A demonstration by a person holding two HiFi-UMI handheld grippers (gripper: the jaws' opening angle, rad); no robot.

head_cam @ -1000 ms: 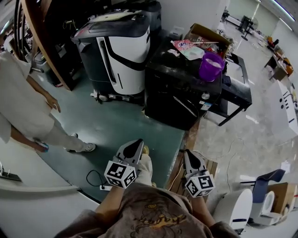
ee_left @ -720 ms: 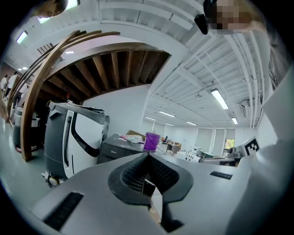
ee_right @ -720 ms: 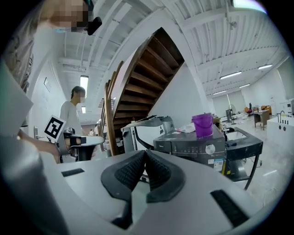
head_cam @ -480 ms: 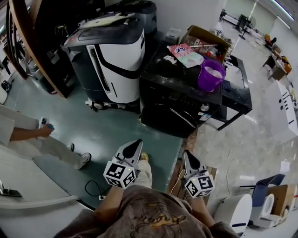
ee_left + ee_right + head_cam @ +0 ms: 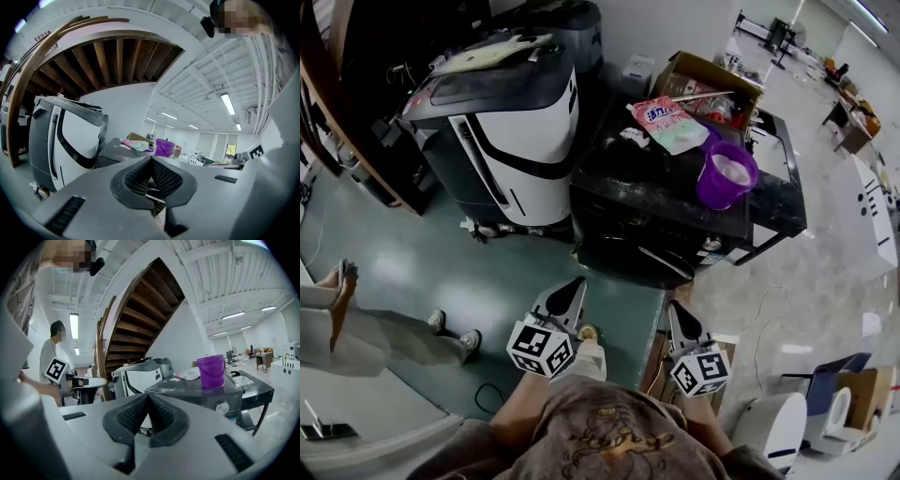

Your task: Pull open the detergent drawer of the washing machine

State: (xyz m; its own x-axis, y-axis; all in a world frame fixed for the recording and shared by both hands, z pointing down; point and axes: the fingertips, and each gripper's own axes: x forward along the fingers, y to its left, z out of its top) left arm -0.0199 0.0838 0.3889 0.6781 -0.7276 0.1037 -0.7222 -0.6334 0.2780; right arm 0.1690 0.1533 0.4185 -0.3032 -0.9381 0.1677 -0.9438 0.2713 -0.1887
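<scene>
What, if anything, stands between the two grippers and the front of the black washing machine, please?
Nothing visible does: only bare floor lies between the left gripper, the right gripper and the front of the washing machine. The purple bucket sits up on its top.

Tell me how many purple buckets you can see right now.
1. The purple bucket stands upright on top of the dark washing machine, beside the pink pouch. Another could be hidden inside the cardboard box behind it.

Ahead of both jaws: one black washing machine [image 5: 642, 183], one purple plastic bucket [image 5: 727, 175], one pink-and-white soft pouch [image 5: 670, 120], one brown cardboard box [image 5: 705, 67].
</scene>
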